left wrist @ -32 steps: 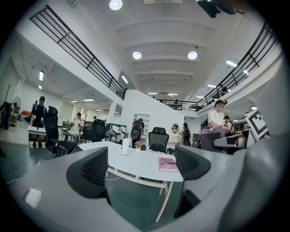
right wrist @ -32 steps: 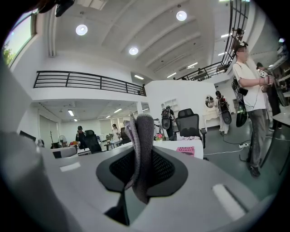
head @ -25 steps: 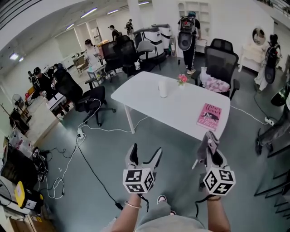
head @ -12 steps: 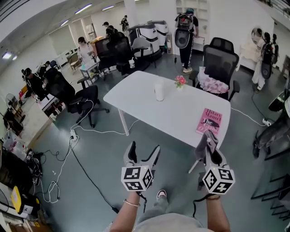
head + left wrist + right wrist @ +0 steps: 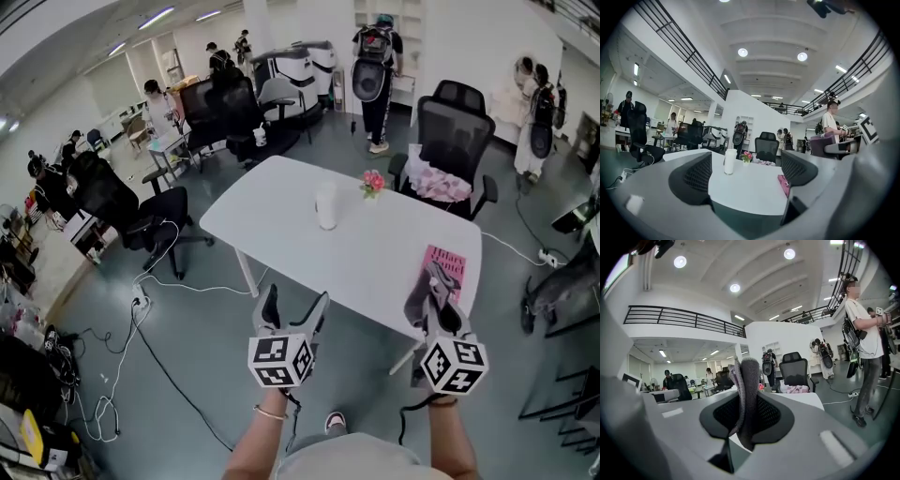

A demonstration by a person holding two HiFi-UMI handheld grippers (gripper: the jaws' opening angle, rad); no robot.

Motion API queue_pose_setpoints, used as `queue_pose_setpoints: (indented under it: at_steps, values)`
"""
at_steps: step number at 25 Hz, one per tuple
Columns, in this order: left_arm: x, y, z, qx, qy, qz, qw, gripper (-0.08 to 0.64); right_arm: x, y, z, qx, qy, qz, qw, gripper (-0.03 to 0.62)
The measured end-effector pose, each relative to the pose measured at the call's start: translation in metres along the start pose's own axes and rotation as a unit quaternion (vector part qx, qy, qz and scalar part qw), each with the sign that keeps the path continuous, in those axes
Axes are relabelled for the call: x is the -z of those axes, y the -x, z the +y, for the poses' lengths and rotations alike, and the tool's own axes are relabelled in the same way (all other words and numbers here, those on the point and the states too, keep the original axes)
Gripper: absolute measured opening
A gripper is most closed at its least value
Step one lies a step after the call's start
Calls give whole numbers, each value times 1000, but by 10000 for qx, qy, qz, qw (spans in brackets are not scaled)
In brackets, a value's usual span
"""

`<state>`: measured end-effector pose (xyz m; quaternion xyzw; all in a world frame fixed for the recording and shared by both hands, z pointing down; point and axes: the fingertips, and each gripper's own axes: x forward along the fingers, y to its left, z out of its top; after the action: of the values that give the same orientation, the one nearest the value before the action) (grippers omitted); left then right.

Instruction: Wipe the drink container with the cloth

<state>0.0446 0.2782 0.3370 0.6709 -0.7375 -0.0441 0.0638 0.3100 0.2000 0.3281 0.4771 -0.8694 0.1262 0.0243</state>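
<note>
The person is standing short of the white table (image 5: 375,246), holding both grippers out low in front of them. The left gripper (image 5: 295,305) is hanging at about 7 o'clock from the table's middle, its jaws spread wide with nothing between them; only the tabletop is showing through the gap. The right gripper (image 5: 437,302) is sitting at about 5 o'clock, by the near right corner, with its jaws pinched on a grey cloth (image 5: 744,380) that is sticking up above the tips in a folded strip. The drink container (image 5: 326,204), a pale upright cylinder, is standing toward the far side of the table, at roughly 12 o'clock from the left gripper and well apart from both grippers. Just beside it, at its 2 o'clock, a small pot of pink flowers (image 5: 374,181) is sitting. A pink book (image 5: 450,264) is lying flat near the right edge, its near end hidden behind the cloth. Beyond the table, at 1 o'clock, a black office chair (image 5: 457,122) is carrying something pink and pale on its seat, possibly bunched fabric. Other people are moving about among chairs farther back.
</note>
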Motion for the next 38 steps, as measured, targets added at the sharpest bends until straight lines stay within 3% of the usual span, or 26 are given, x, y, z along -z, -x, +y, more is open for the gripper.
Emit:
queue_pose_setpoints:
  at_steps: [10,17,23,32,38]
  values:
    - [-3,-67,39,176,-41,89,9998,463,-5,-70,3,235,23,51,9997,72]
    - [16,-87,50,211,45,303,9993,463,11,-91,-7,419,-22,285,9987,72]
    - [22,-117,68,145,104,365,9992,463,10,-131,-8,377,21,365,9986,72]
    - [11,-204,97,36,-8,357,9994,463,-2,-235,-18,150,-113,390,9991,72]
    - [1,-271,106,182,-92,319,9993,463,-2,-296,-35,176,-270,489,9983,72]
